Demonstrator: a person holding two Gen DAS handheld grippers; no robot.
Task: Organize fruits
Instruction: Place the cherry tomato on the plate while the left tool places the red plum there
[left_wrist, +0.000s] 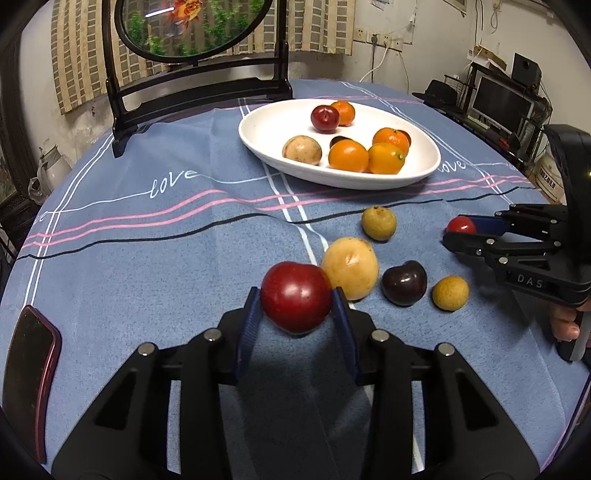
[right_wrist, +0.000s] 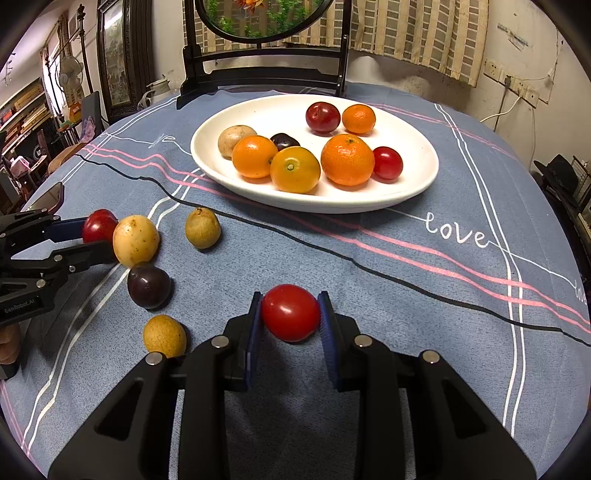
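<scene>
From the left wrist, the left tongs (left_wrist: 295, 314) are clamped on a dark red plum (left_wrist: 295, 296) low over the tabletop (left_wrist: 147, 258). At one to two o'clock of it lie four loose fruits: a yellow fruit (left_wrist: 350, 268), a dark plum (left_wrist: 404, 282) and two small longans (left_wrist: 378, 223). The white dish (left_wrist: 258, 129) at twelve o'clock already holds several fruits.

From the right wrist, the right tongs (right_wrist: 290, 314) grip a red tomato (right_wrist: 290, 312), not yet carried to the dish. The task looks roughly half done.

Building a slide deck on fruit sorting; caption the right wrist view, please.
Right hand-held gripper clamps a red tomato while loose fruit waits beside the white plate.
</scene>
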